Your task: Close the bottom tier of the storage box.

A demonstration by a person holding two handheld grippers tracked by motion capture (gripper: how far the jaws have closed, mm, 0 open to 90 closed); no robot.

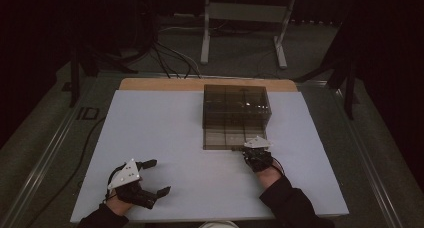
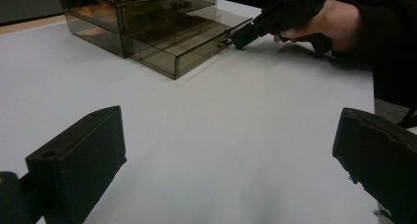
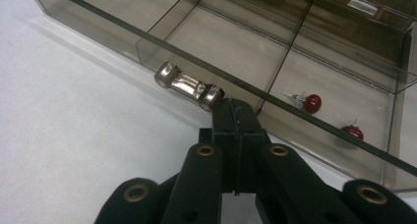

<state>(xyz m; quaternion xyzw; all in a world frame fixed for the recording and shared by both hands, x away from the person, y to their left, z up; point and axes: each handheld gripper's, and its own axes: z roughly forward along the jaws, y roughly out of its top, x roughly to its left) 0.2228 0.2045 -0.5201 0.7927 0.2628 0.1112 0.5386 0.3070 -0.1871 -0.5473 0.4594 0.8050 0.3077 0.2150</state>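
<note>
Judging from how things lie, the bottom drawer (image 1: 227, 138) of the smoky box (image 1: 236, 105) is already pulled well out toward the person, so the opening seems mostly done. The box stands at the far middle of the white worktop (image 1: 165, 138), and the drawer rests flat on it in front of the box. In the right gripper view the metal handle (image 3: 189, 86) is seen on the drawer front, and the right gripper (image 3: 235, 117) is pressed fully together, its tips touching the near end of the handle; whether the handle is really pinched cannot be told. Inside one compartment two red earrings (image 3: 311, 102) are seen, lying near each other. The left gripper (image 1: 154, 178) is held wide open with nothing between the fingers (image 2: 78, 160), resting at the near left of the worktop, well apart from the drawer. What is probably left is either taking out the earrings or pushing the drawer back; neither is begun.
</note>
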